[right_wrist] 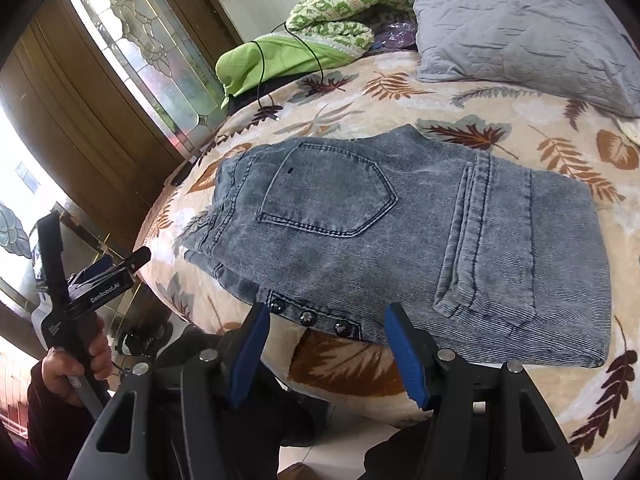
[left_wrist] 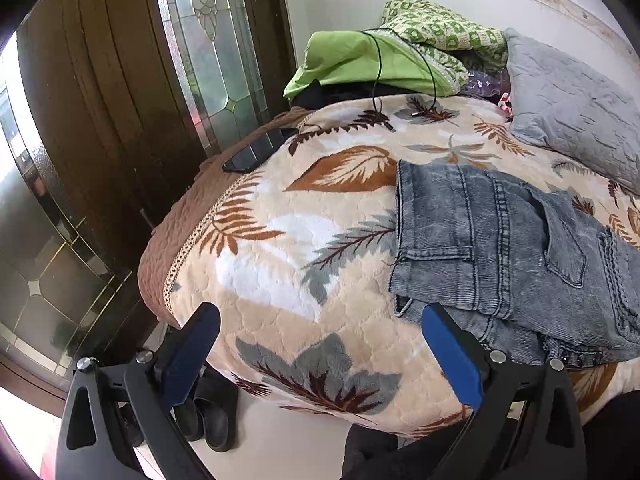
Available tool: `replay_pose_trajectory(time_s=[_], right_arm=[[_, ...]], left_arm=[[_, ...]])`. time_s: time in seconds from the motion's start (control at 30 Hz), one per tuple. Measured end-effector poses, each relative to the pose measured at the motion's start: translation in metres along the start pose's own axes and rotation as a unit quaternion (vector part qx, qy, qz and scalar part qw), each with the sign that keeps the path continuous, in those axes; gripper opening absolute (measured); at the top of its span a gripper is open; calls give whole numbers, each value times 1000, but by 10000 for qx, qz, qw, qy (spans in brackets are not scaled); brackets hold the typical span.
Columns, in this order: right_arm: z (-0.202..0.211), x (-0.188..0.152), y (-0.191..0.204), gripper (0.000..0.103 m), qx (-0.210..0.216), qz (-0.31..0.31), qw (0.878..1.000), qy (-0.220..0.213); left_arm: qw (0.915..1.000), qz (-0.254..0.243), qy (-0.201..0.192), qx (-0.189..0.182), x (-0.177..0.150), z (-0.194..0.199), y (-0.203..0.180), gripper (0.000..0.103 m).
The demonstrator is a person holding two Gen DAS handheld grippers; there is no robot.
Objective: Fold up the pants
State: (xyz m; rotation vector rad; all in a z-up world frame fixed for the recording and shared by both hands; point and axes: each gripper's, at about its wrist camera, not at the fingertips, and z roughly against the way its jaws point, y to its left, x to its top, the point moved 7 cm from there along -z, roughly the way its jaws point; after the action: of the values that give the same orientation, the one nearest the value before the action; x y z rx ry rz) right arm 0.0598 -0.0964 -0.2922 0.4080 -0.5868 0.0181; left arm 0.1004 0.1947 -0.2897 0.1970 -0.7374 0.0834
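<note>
The grey-blue denim pants (right_wrist: 380,232) lie folded in a compact rectangle on the leaf-print bed cover (right_wrist: 400,92), back pocket up, button fly at the near edge. They also show at the right of the left wrist view (left_wrist: 512,248). My right gripper (right_wrist: 328,344) is open and empty, just in front of the pants' near edge, apart from the cloth. My left gripper (left_wrist: 320,340) is open and empty, over the bed's near edge to the left of the pants. The left gripper's body (right_wrist: 80,292) shows in the right wrist view, held in a hand.
A grey pillow (right_wrist: 520,28) and a green bundle of bedding (right_wrist: 304,48) lie at the bed's far side, with a black cable (left_wrist: 378,76) over them. A dark phone (left_wrist: 256,152) lies on the bed's left edge. A wooden door with glass (left_wrist: 120,80) stands left. Black shoes (left_wrist: 208,420) sit on the floor.
</note>
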Motion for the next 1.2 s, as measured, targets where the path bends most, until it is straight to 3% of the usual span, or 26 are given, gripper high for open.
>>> replay_pose_trajectory(time_s=[0.27, 0.4, 0.6, 0.8, 0.9, 1.0, 1.1, 1.2], right_arm=[[-10, -1, 0, 63, -25, -37, 9999, 92], [-13, -1, 0, 63, -21, -30, 9999, 112], [-15, 0, 0, 63, 17, -49, 9999, 105], [-12, 0, -6, 63, 62, -141, 9999, 54], [-8, 1, -8, 63, 71, -157, 9999, 14], [-4, 2, -11, 63, 78, -174, 9998, -49], [-1, 4, -16, 63, 97, -261, 9996, -93], [0, 5, -18, 63, 102, -296, 9994, -123]], left_arm=[[9990, 202, 310, -244, -7, -17, -2, 100], [9945, 466, 677, -643, -15, -27, -7, 100], [9719, 991, 1509, -1510, -30, -43, -24, 100], [9555, 1289, 1717, -2024, -20, -51, -45, 100], [9495, 1454, 1815, -2109, -15, -62, -52, 100], [9384, 1692, 1931, -2312, -11, -74, -56, 100], [9354, 1860, 1888, -2342, -6, -79, -55, 100], [9314, 1905, 1822, -2510, 2, -77, -58, 79]])
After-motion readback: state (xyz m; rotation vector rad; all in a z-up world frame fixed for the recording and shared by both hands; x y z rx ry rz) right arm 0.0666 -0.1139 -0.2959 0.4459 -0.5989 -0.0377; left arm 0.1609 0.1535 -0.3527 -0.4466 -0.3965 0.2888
